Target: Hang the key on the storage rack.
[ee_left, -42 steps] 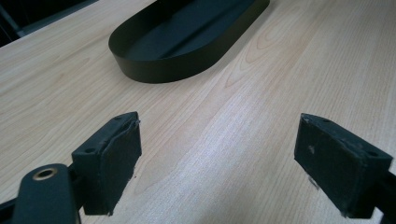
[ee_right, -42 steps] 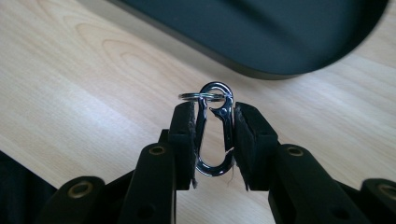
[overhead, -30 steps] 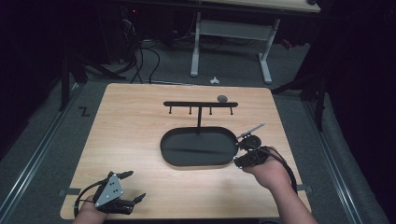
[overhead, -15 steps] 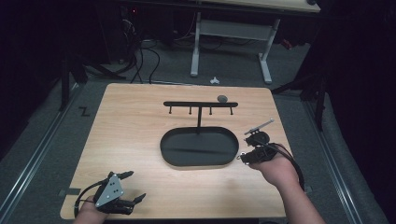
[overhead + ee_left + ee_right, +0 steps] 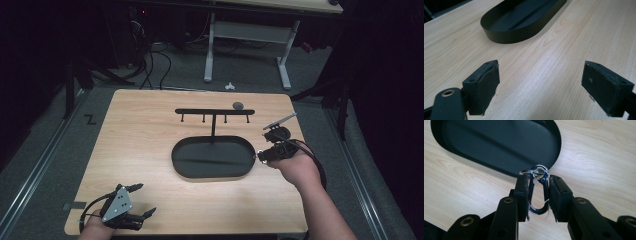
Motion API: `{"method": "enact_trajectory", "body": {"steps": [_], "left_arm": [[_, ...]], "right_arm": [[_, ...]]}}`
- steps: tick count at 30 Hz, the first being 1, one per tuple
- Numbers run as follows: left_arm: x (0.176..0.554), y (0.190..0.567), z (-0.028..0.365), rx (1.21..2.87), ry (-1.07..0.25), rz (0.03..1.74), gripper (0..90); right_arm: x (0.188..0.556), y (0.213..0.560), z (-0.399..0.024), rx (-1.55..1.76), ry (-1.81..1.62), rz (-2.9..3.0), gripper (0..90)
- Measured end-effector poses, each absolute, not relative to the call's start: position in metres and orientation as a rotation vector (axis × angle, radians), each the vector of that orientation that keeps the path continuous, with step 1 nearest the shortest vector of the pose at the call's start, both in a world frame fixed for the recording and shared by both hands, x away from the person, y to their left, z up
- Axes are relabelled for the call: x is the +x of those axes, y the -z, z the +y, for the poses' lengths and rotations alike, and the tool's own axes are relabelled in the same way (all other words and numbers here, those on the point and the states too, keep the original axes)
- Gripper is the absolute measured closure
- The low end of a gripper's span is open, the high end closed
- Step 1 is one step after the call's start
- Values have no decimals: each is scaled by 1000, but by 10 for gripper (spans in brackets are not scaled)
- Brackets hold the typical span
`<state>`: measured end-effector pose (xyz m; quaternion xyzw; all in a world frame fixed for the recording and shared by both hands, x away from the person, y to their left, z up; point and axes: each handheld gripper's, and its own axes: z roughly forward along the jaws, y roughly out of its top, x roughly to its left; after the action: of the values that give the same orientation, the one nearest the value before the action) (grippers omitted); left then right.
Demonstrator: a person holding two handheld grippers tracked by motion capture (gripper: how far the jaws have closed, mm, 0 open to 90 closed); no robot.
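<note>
Overhead, I see wooden table (image 5: 150,150) with broad bare margins, one black oval tray (image 5: 212,159) with four-peg rack, right gripper (image 5: 261,156) at tray's right rim. Left gripper (image 5: 145,201) near front edge. Left gripper view: my two padded jaws wide, nothing between. Right gripper view: jaws pinch one shiny metal carabiner (image 5: 538,192), ringed tip over tray rim.

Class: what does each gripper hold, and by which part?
Right gripper: a silver carabiner clip, pinched across its long sides. Left gripper: nothing, jaws open.
</note>
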<state>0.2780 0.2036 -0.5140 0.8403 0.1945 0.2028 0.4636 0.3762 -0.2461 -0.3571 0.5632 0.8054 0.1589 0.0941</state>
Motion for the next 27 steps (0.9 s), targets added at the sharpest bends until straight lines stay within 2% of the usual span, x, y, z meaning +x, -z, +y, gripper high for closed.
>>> {"method": "enact_trajectory", "body": {"steps": [27], "left_arm": [[278, 514, 205, 2067, -500, 478, 153]], "right_arm": [[413, 329, -233, 1660, -512, 2348, 700]]}}
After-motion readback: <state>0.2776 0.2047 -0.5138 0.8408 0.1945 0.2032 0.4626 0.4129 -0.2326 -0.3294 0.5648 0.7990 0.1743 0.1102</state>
